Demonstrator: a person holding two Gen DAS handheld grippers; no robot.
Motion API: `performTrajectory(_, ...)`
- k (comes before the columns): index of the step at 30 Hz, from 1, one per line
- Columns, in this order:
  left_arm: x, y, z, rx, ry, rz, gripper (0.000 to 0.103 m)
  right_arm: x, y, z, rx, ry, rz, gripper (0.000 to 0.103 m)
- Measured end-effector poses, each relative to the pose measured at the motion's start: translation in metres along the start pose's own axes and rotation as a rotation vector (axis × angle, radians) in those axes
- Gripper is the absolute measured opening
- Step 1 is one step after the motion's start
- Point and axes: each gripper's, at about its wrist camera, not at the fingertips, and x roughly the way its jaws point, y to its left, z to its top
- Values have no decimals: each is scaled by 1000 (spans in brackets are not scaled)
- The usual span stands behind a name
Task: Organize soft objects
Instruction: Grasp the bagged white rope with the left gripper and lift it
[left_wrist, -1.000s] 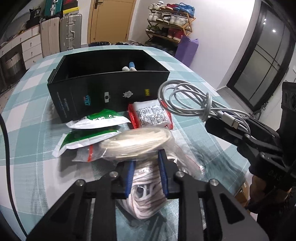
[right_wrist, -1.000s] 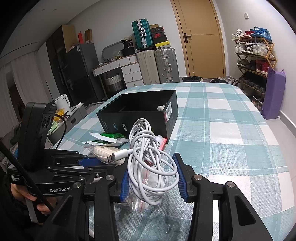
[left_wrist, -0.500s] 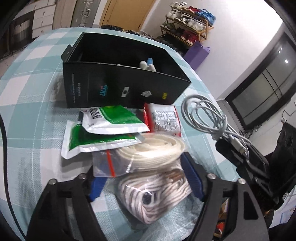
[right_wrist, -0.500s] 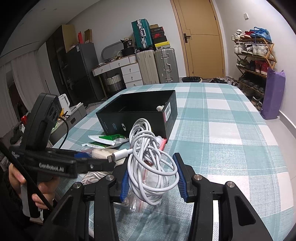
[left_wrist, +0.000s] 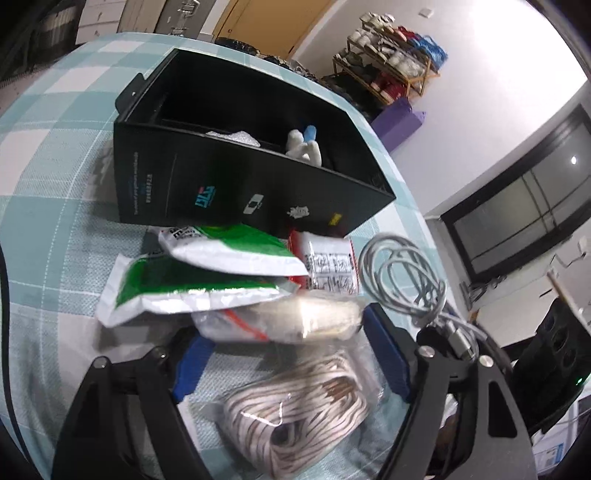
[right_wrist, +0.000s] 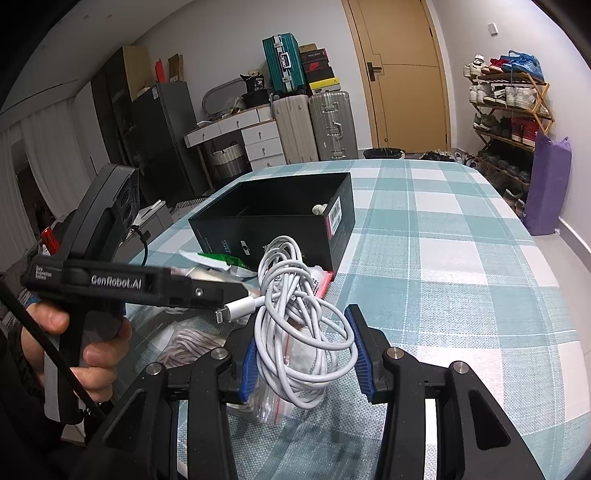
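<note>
A black open box (left_wrist: 236, 177) stands on the checked tablecloth, with small white and blue items (left_wrist: 304, 142) inside. In front lie two green-and-white pouches (left_wrist: 207, 273), a red-and-white packet (left_wrist: 328, 262), a bagged cream cord (left_wrist: 306, 317) and a bagged coil of striped rope (left_wrist: 303, 410). My left gripper (left_wrist: 291, 365) is open, its jaws either side of the bagged cords. My right gripper (right_wrist: 304, 354) holds a coiled white charging cable (right_wrist: 295, 317) above the table; the cable also shows in the left wrist view (left_wrist: 402, 280). The box shows in the right wrist view (right_wrist: 273, 229).
The table (right_wrist: 461, 258) is covered with a teal checked cloth. A clear zip bag (right_wrist: 280, 398) lies under the cable. Suitcases (right_wrist: 314, 125), drawers and a shoe rack (right_wrist: 506, 99) stand beyond the table. A purple bag (right_wrist: 546, 184) leans by the wall.
My left gripper opened from shut on the striped rope bag and rose, tilting toward the box. My right gripper with the cable stayed still.
</note>
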Motion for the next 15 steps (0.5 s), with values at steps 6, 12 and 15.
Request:
performTrajectory(6,0,3,0,7,7,-47,36,1,-1,-1,2,0,-1,42)
performTrajectory(12,-7,-5,-8,59,-6,-53,19,0,0,-1,-3,-3,1,42)
performTrajectory(15,-12,-5,-12,77,-24,-56,14,-1,0,-1,-7,-8,2,42)
